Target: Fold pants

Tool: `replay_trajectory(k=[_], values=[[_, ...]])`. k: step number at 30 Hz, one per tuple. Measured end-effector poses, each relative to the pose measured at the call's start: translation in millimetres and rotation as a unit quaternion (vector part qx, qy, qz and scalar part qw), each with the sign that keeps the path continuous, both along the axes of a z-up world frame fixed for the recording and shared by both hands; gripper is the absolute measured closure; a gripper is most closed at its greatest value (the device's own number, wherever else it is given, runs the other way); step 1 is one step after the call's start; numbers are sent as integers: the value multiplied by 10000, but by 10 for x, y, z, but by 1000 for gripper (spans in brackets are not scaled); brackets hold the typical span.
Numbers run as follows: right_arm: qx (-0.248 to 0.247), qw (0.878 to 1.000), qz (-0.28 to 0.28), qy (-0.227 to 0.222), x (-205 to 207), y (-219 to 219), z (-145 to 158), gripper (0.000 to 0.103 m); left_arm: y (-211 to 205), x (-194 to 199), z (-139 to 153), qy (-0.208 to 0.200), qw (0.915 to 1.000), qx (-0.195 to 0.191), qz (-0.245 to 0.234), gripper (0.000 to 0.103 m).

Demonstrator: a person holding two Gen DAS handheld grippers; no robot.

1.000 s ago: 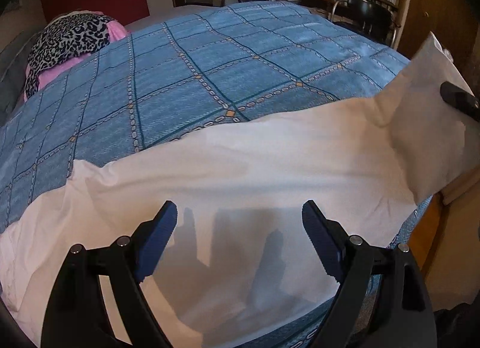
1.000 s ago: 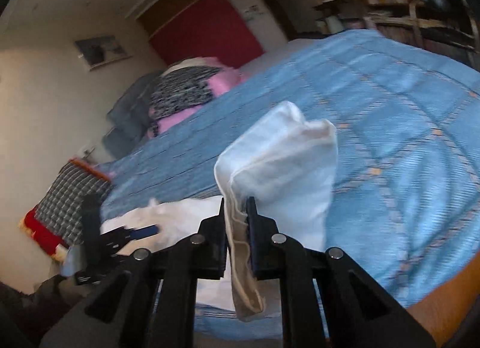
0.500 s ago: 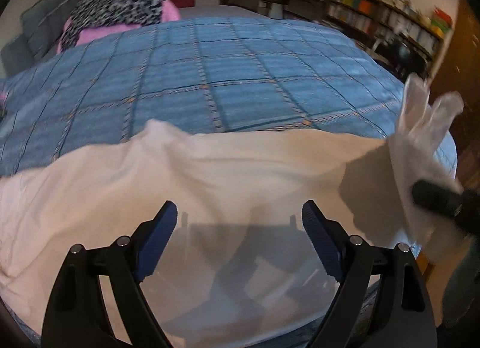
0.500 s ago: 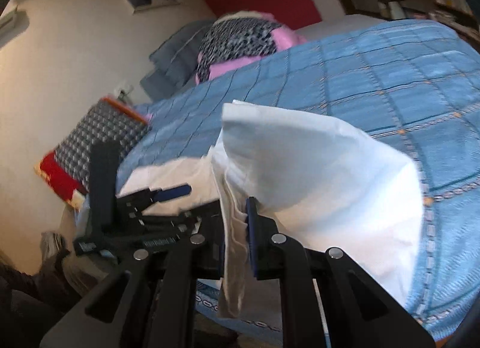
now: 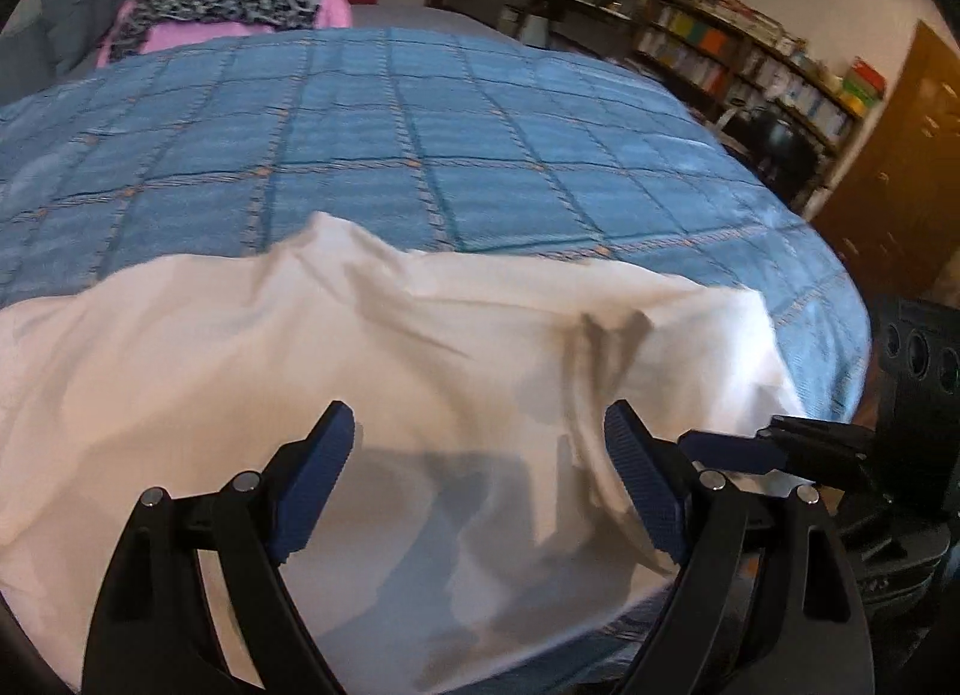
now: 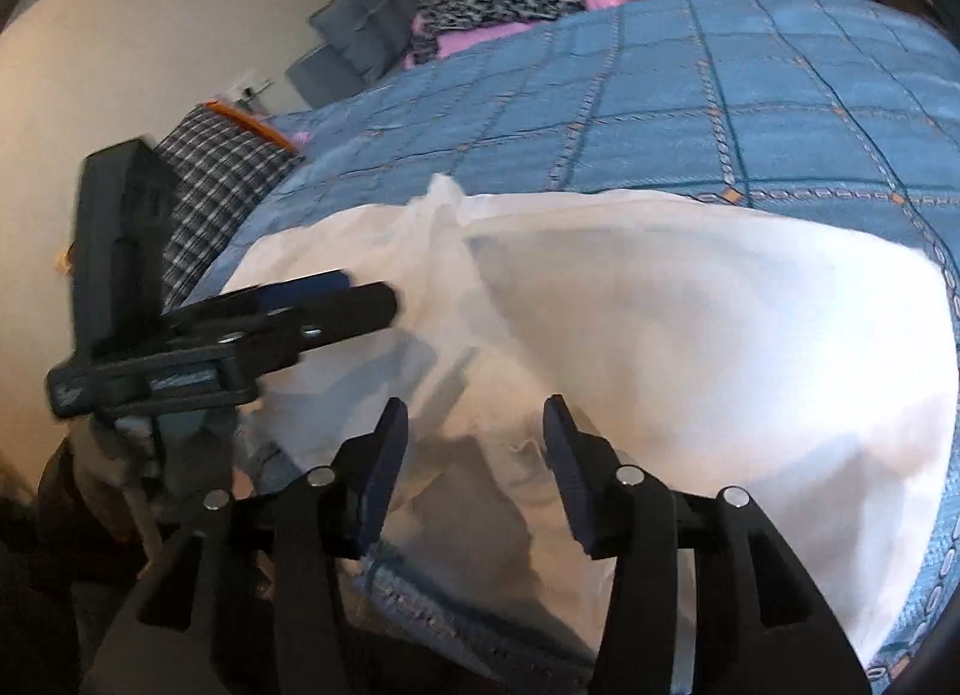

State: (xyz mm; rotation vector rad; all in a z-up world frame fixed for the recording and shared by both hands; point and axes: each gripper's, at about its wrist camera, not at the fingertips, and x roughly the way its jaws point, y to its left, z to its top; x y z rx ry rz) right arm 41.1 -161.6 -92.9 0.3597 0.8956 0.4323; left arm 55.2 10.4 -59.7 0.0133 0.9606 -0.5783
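Observation:
The white pants (image 5: pixel 420 371) lie folded over along the near edge of a bed with a blue quilt (image 5: pixel 420 143). My left gripper (image 5: pixel 477 455) hovers open just above the cloth, nothing between its blue pads. In the right wrist view the same pants (image 6: pixel 690 323) spread across the quilt (image 6: pixel 750 113). My right gripper (image 6: pixel 474 443) is over a wrinkled hem; its jaws are opening and the cloth lies below them, no longer pinched. The left gripper (image 6: pixel 366 299) shows at the left of that view, and the right gripper's fingers (image 5: pixel 780 443) show at the right of the left view.
A leopard-print and pink bundle (image 5: pixel 234 5) lies at the head of the bed beside grey pillows (image 6: pixel 366 41). A checked cushion (image 6: pixel 222 179) sits at the bed's left side. Bookshelves (image 5: pixel 750 59) and a dark chair (image 5: pixel 774 143) stand beyond the far right corner.
My right gripper carried the lifted pant end over and down onto the rest of the pants, then let go as its jaws parted. The left gripper shifted sideways, staying open.

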Motion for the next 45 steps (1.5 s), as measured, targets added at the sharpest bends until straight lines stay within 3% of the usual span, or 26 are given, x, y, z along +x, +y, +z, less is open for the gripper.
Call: replay_trajectory(k=[3, 8, 16, 19, 26, 32, 35, 37, 40, 43, 45], values=[[-36, 9997, 224, -78, -185, -49, 73, 55, -83, -31, -33, 187, 9992, -238, -266, 15], [-14, 10000, -55, -53, -400, -344, 116, 55, -304, -70, -116, 497, 9953, -436, -702, 14], [210, 9969, -757, -16, -477, -763, 16, 52, -491, 10, -270, 1054, 9903, -648, -633, 13], [266, 9983, -506, 90, -410, -626, -103, 51, -511, 33, -276, 1159, 9891, -691, -580, 13], [410, 9959, 812, -15, -434, -86, -81, 47, -618, 24, -304, 1423, 9839, -814, -705, 10], [420, 9939, 1016, -30, -464, -43, -59, 48, -848, -47, -308, 1330, 9845, -624, -955, 11], [400, 9956, 851, -38, -484, -138, -48, 48, -855, -37, -336, 1322, 9863, -545, -826, 27], [380, 9968, 703, -39, -508, -229, -32, 48, -820, -6, -355, 1358, 9869, -538, -682, 51], [386, 9982, 453, -53, -618, -403, 10, 48, -760, 39, -386, 1445, 9865, -592, -492, 72], [318, 9993, 190, -75, -652, -540, 45, 48, -724, 19, -373, 1446, 9863, -677, -415, 88], [286, 9995, 36, -96, -644, -611, 66, 48, -713, -14, -301, 1288, 9890, -640, -355, 91]])
